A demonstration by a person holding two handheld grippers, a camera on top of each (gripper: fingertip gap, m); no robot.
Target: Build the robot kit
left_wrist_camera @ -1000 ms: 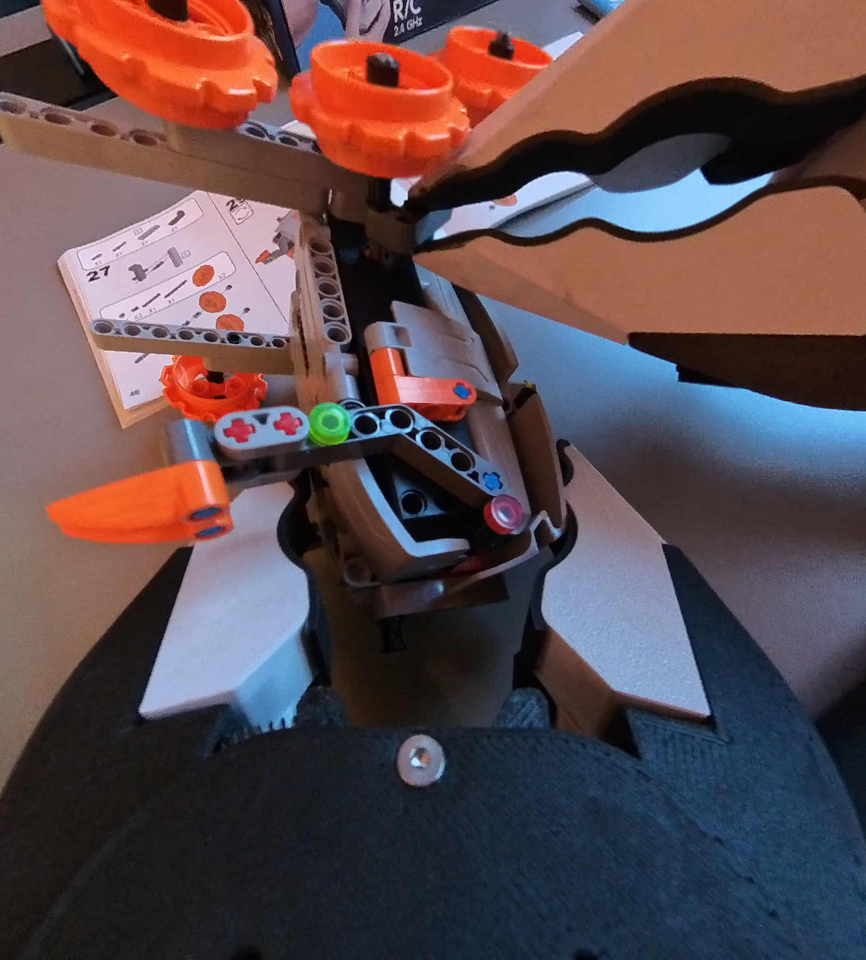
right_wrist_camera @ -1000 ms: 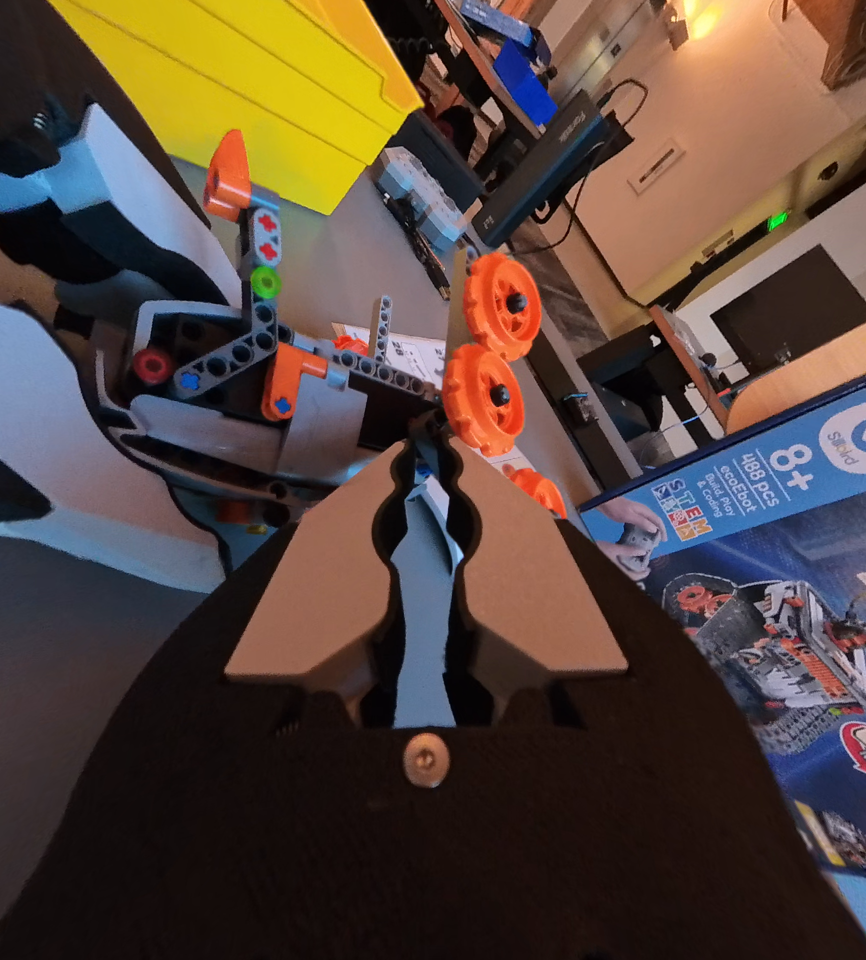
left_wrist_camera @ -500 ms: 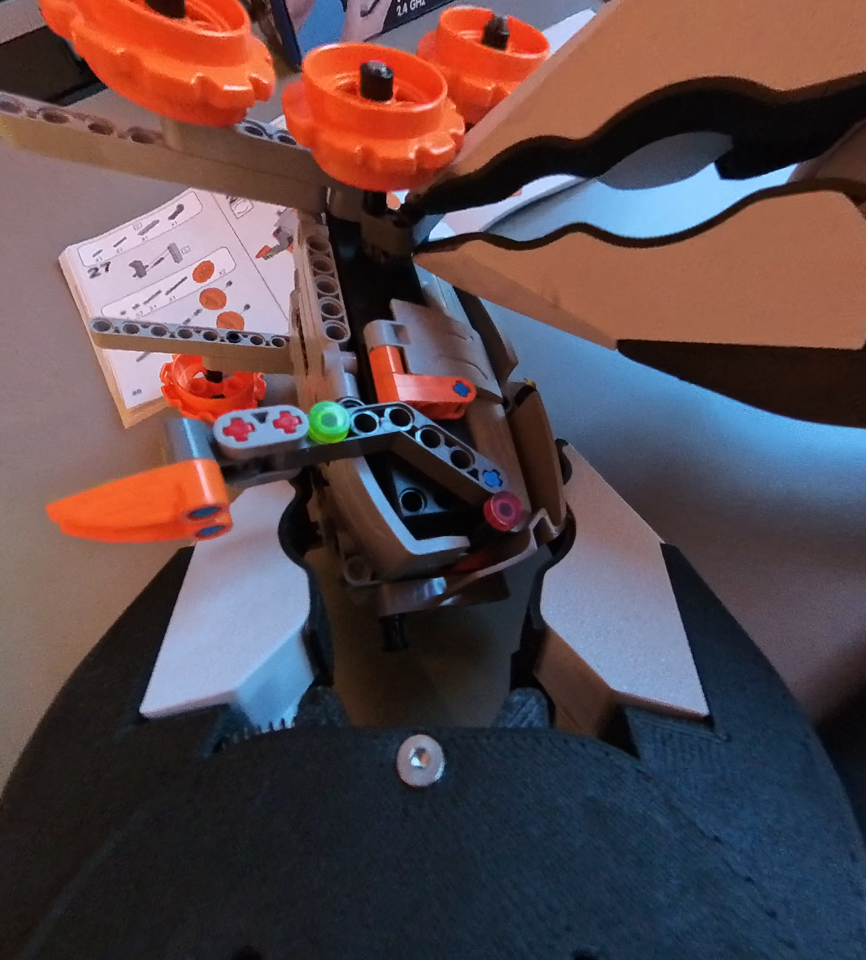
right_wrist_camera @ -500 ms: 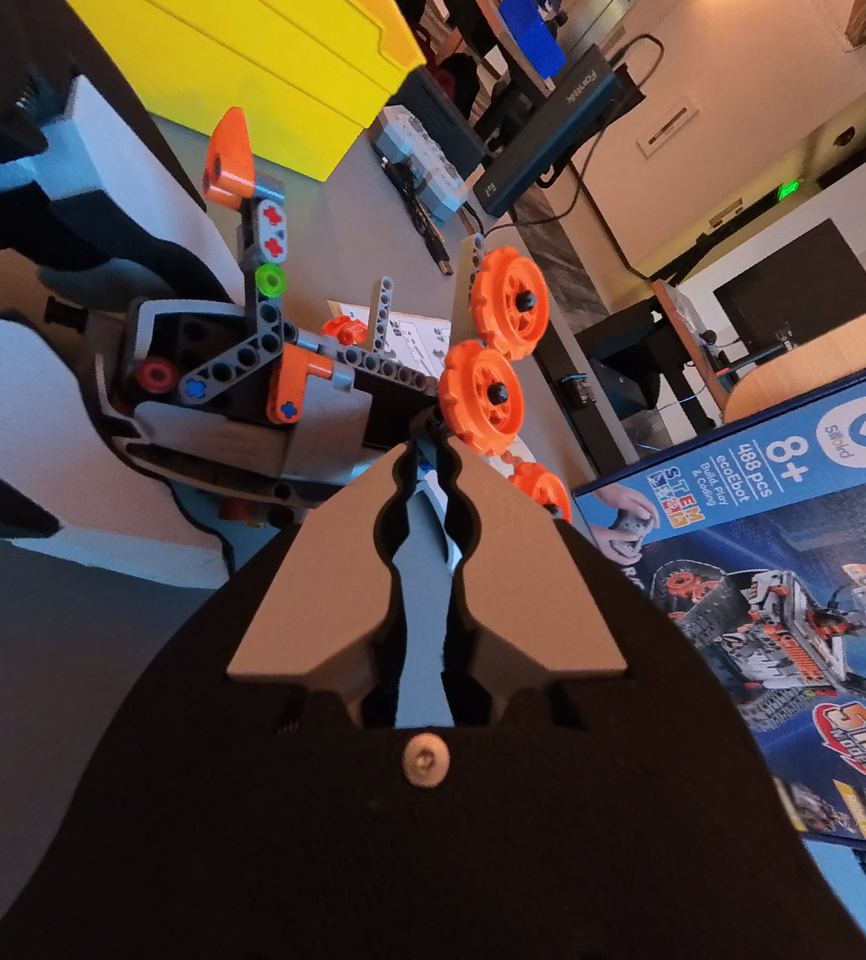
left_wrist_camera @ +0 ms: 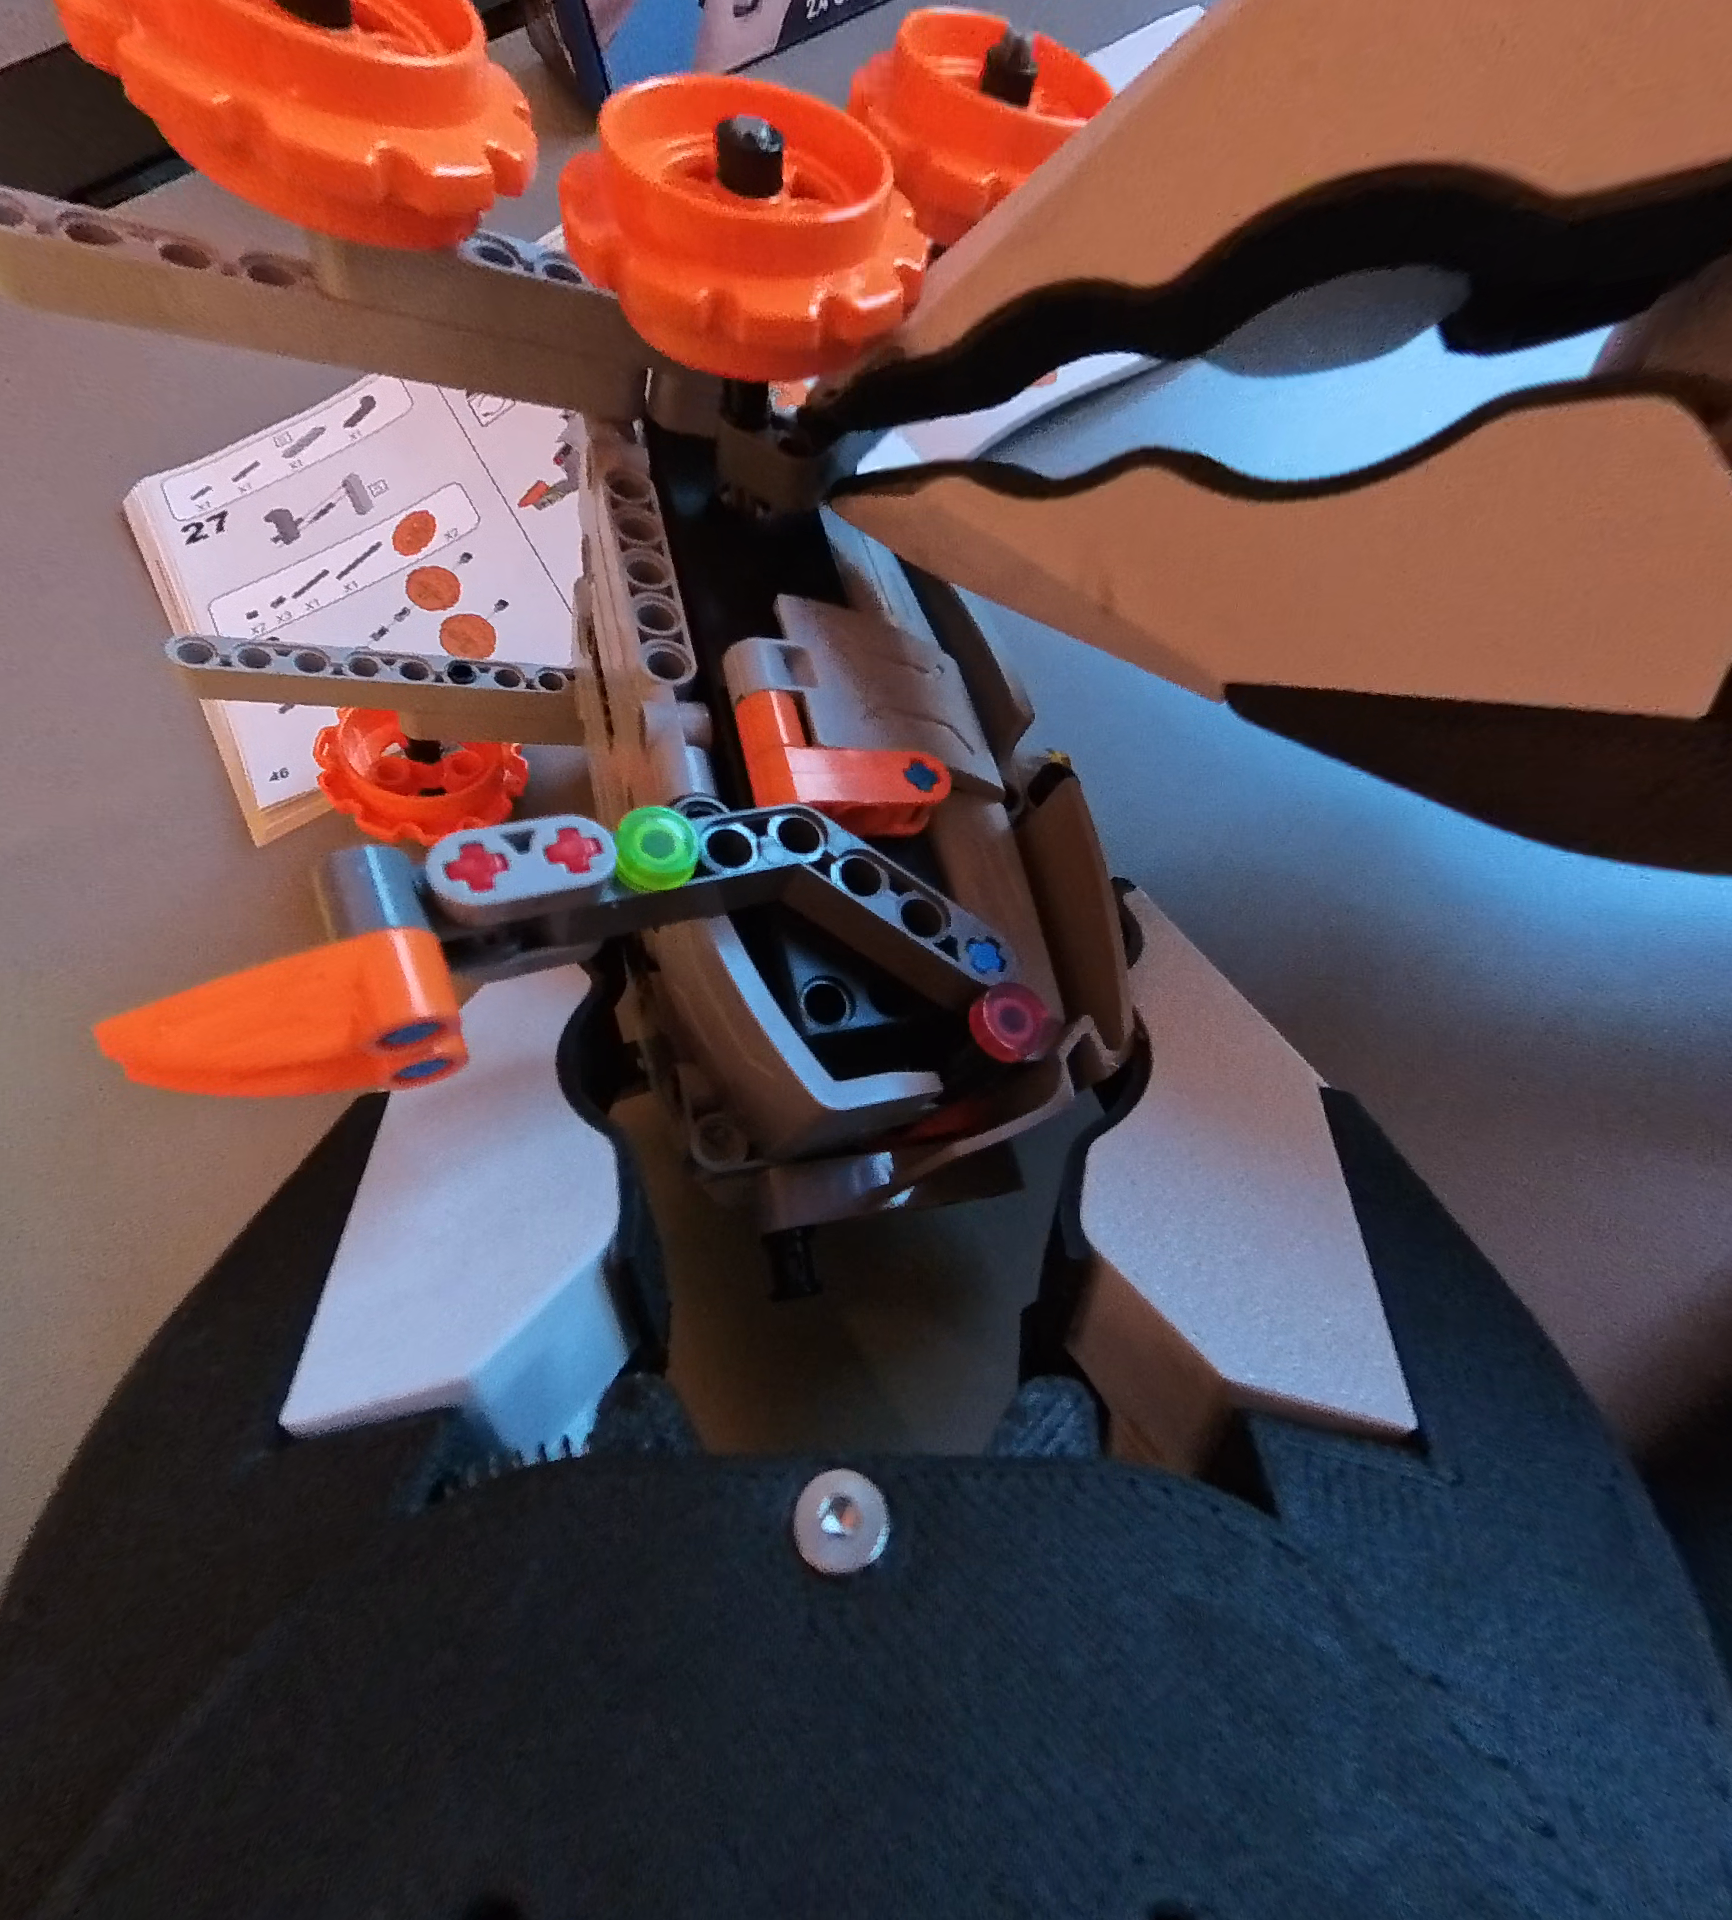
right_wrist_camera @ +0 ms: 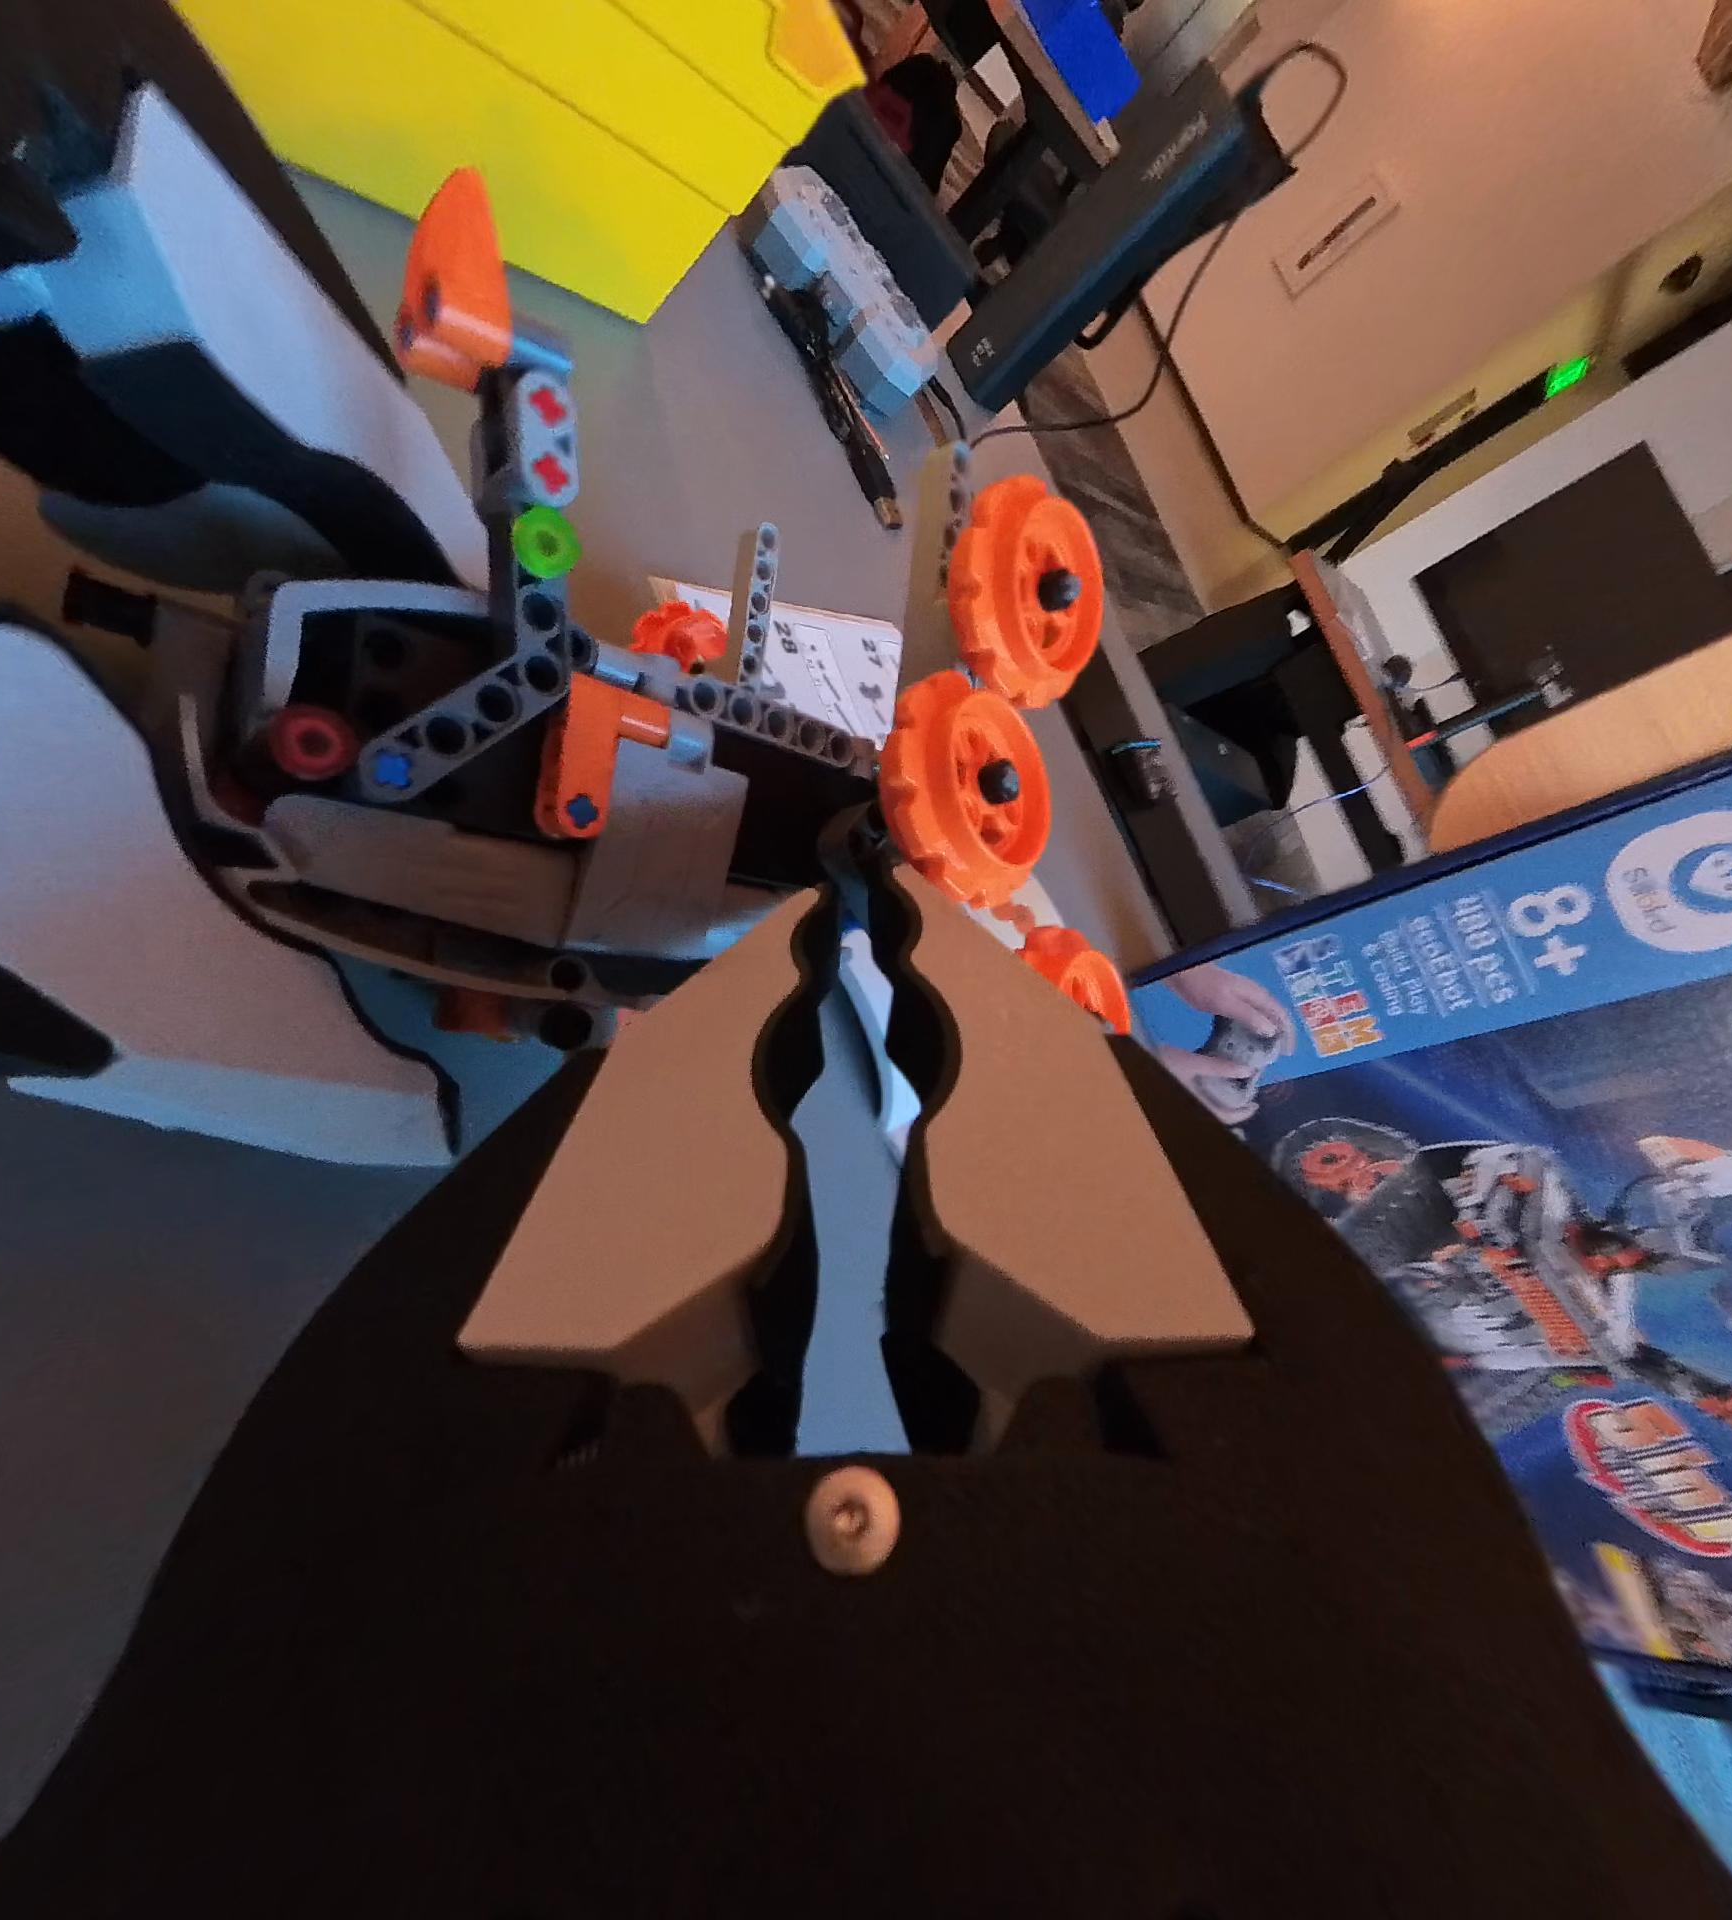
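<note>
Left gripper (left_wrist_camera: 846,1049) clamped on rear of grey-and-orange brick-built vehicle model (left_wrist_camera: 841,935), held above grey tabletop (left_wrist_camera: 1464,1039). Right gripper (right_wrist_camera: 857,878) nearly closed, tips pinching small dark axle part of model just beside middle orange toothed wheel (right_wrist_camera: 966,784). Open instruction booklet (left_wrist_camera: 342,561) on table beyond. Blue product box (right_wrist_camera: 1527,1091) at right; yellow plastic bin (right_wrist_camera: 529,125) behind.

dim warm light, blurred fisheye edges
</note>
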